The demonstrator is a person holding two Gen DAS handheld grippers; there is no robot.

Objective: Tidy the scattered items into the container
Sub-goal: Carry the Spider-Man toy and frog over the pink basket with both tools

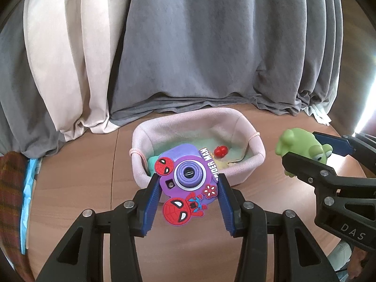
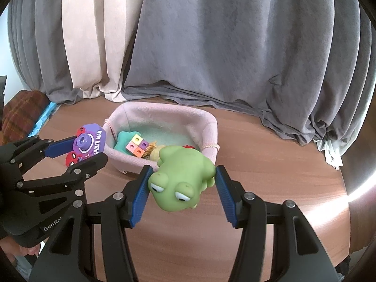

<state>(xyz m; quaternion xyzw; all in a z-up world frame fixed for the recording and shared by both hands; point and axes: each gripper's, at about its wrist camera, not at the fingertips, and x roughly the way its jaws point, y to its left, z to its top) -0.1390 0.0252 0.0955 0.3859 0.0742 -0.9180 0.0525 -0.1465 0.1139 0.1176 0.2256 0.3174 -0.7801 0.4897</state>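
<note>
Both grippers carry a toy toward the pink basket

The left gripper [image 1: 188, 183] pinches the purple toy camera [image 1: 186, 183] by its two sides between blue pads, lens facing the wrist view, and holds it in the air just in front of the near rim of the pink fabric basket [image 1: 249, 127]; a side grip leaves the underside free, so the toy could drop straight in once the jaws part. The right gripper [image 2: 182, 178] pinches the green frog toy [image 2: 183, 176] across its soft body, head toward the lens, also at the near edge of the basket. Inside already lie a teal star-shaped toy [image 2: 123, 141], a coloured cube block [image 2: 137, 148], something yellow and a small red piece [image 1: 221, 151]. The basket stands on the wooden table [image 2: 270, 164] near the grey curtain [image 2: 235, 47]. Judging by this, both releases are still to come
</note>
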